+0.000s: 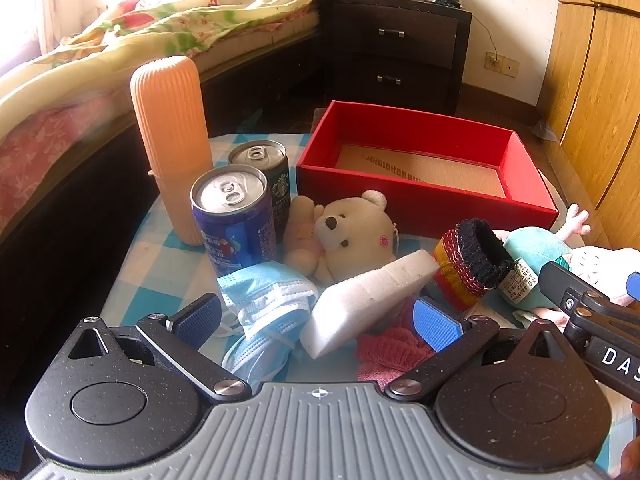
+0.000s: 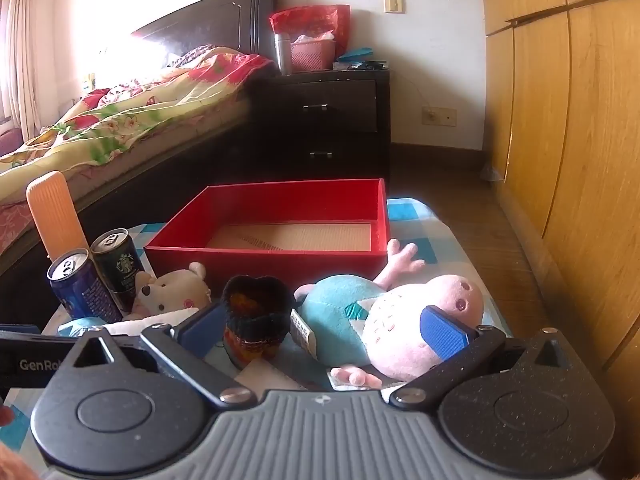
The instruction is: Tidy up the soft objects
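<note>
Grippers come first: the left gripper [image 1: 316, 320] stands wide and holds nothing, and it hangs over a crumpled blue face mask [image 1: 266, 304] and a white foam block [image 1: 364, 300]. The right gripper [image 2: 322, 332] is also wide and empty, with a knitted striped cuff [image 2: 256, 320] and a pink-and-teal plush pig [image 2: 384, 320] lying between its fingers but not pressed by them.

Trouble, as I judge it, can come from the crowding. The mask lies just beside a blue can [image 1: 234, 220], and a dark coffee can [image 1: 266, 176] and a tall orange ribbed case [image 1: 172, 148] stand close behind; a wide jaw that goes down for the mask can push the cans over (they are hard things and do not belong in the box). The foam block leans on the other things, so it can slip when the fingers close. The two grippers are also near each other and can collide.

The soft things lie in a loose heap on the checked cloth [image 1: 160, 248], in front of the red box [image 2: 280, 216], which is empty. A cream teddy bear [image 1: 352, 232] rests beside the cans, and a pink cloth [image 1: 388, 348] lies under the left jaw.
</note>
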Tool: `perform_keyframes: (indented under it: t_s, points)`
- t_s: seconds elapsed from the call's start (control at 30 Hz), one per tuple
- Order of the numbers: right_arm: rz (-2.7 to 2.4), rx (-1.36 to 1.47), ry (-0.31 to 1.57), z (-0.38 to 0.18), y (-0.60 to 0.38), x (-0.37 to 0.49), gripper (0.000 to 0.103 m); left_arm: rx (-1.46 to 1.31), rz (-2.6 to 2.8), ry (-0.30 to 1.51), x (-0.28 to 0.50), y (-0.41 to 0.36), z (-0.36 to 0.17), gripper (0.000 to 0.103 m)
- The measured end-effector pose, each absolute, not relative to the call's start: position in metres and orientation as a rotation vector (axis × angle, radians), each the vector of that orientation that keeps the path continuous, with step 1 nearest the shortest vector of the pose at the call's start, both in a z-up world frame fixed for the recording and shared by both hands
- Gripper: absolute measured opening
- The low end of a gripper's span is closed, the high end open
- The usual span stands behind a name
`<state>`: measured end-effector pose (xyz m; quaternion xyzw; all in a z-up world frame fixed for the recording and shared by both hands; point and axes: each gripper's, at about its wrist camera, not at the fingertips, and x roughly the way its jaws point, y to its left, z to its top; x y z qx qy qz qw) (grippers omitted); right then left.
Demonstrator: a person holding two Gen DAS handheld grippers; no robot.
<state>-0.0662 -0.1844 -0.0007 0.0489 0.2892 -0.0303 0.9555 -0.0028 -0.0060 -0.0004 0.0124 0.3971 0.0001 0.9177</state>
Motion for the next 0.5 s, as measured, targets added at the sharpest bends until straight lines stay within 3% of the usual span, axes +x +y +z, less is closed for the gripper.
perform_keyframes:
  t_s: [0.5]
  points:
    - [-0.058, 0.099, 0.59, -0.0008, -0.1841, -0.0656, 0.085, 0.025, 0.004, 0.822, -0.0021, -0.0063, -0.0012, 0.098]
